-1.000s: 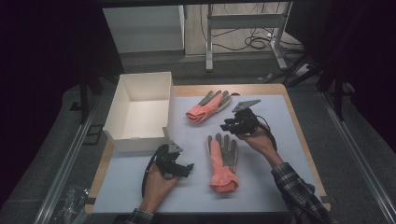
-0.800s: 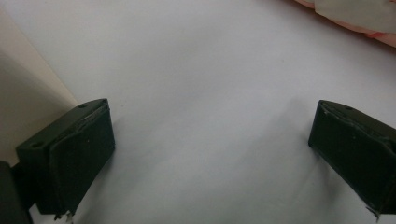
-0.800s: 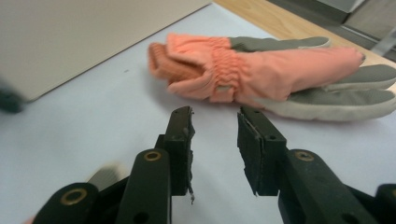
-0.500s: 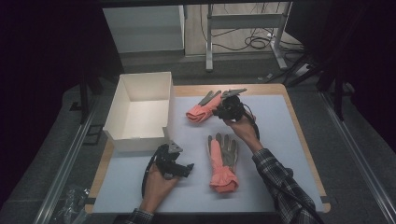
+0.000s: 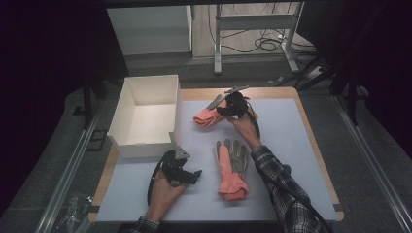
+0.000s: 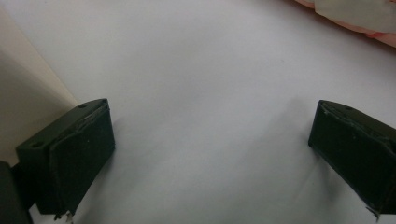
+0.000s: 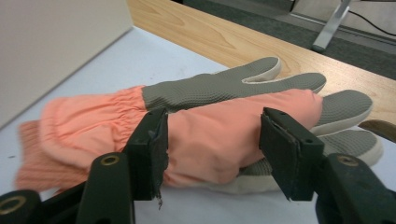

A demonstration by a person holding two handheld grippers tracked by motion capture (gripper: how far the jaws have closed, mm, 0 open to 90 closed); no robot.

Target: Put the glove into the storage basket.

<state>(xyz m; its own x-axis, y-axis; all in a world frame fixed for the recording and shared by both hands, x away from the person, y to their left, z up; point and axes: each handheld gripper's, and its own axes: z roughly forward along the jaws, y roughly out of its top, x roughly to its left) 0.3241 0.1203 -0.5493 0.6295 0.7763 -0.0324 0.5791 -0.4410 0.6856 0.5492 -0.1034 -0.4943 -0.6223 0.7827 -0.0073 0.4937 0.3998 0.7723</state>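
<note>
Between opening jaws | right hand-held gripper (image 7: 212, 154) | far glove (image 7: 210, 126), unpinched

Lit table in a dark room

Light falls from above onto the white mat (image 5: 291, 126); surroundings beyond it go black, and the glove (image 7: 60, 135) cuff blurs.

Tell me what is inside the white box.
The white box stands open at the table's left. Its floor shows bare and white in the high view, with no glove in it. The strip of floor right behind its near wall is hidden from that view.
</note>
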